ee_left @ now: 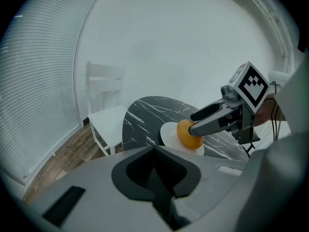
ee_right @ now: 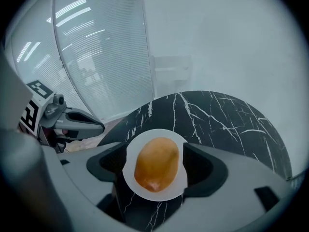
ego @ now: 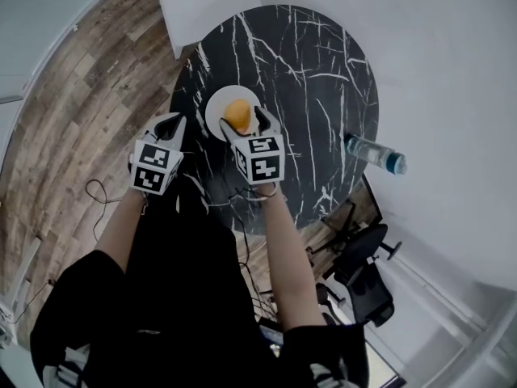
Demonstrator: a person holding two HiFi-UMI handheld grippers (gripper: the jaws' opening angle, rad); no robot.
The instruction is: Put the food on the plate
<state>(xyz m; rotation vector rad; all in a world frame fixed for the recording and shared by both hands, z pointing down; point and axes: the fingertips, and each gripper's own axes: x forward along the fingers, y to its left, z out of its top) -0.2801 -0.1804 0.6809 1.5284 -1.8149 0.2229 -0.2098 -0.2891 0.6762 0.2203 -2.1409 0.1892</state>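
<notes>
An orange, bun-like piece of food [ego: 237, 115] lies on a small white plate [ego: 216, 113] near the left edge of the round black marble table [ego: 315, 71]. My right gripper [ego: 245, 121] stands open with one jaw on each side of the food [ee_right: 155, 164]. White plate [ee_right: 132, 186] shows in the gaps on both sides of the food. My left gripper [ego: 172, 126] hangs shut and empty left of the plate, off the table's edge. From the left gripper view the food [ee_left: 188, 135] rests on the plate [ee_left: 168, 133] between the right gripper's fingers [ee_left: 207, 121].
A clear water bottle [ego: 376, 153] lies at the table's right edge. A white chair [ego: 206, 2] stands beyond the table, also seen as a white seat [ee_left: 108, 122]. A black office chair [ego: 363, 273] and floor cables [ego: 97, 192] are near the person. White walls lie to the right.
</notes>
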